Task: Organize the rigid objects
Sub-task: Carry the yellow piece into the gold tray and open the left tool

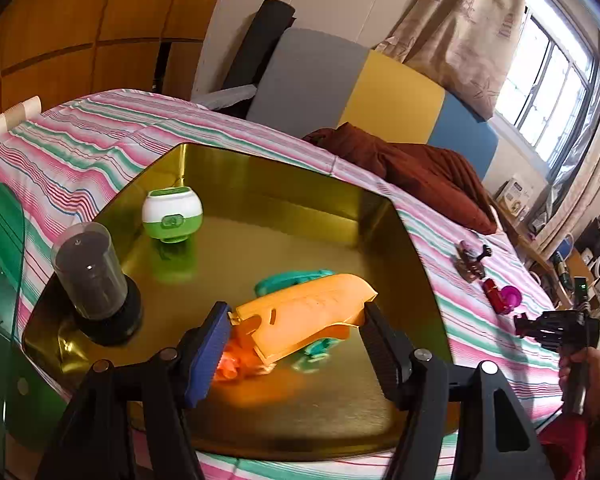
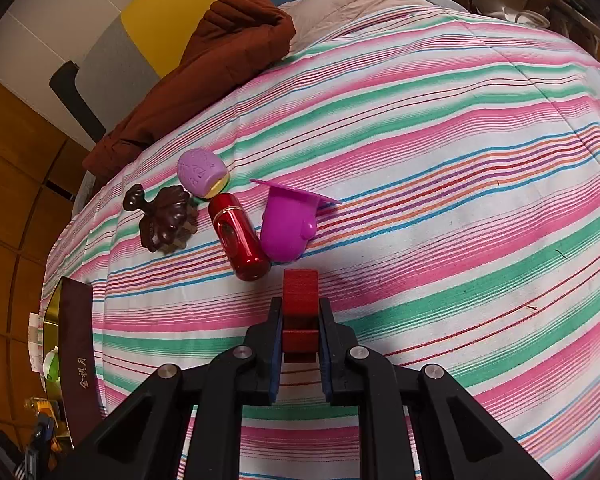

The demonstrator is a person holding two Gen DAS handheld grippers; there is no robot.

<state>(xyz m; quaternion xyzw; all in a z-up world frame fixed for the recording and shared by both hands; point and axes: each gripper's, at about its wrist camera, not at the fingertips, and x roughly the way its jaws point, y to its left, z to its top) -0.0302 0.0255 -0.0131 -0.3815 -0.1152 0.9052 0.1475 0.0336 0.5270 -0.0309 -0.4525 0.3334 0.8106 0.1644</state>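
Orange plastic piece (image 1: 306, 316) sits between the wide-apart jaws of the left hand-held gripper (image 1: 296, 344), over the gold tray (image 1: 300, 216) on the bed; whether the pads touch it, I cannot tell. Teal piece (image 1: 296, 280) lies just beyond the orange one. Farther, to the left of that gripper: black-based clear cylinder (image 1: 94, 280), then green-white pod (image 1: 172, 214).

Right hand-held gripper (image 2: 300, 320) is clamped on a red block (image 2: 300, 300) above the striped bedsheet (image 2: 460, 200). Just ahead: red metallic tube (image 2: 238, 236) touching the magenta cup (image 2: 286, 226). Beyond, left: dark brown ornament (image 2: 162, 218), lilac capsule (image 2: 202, 172).
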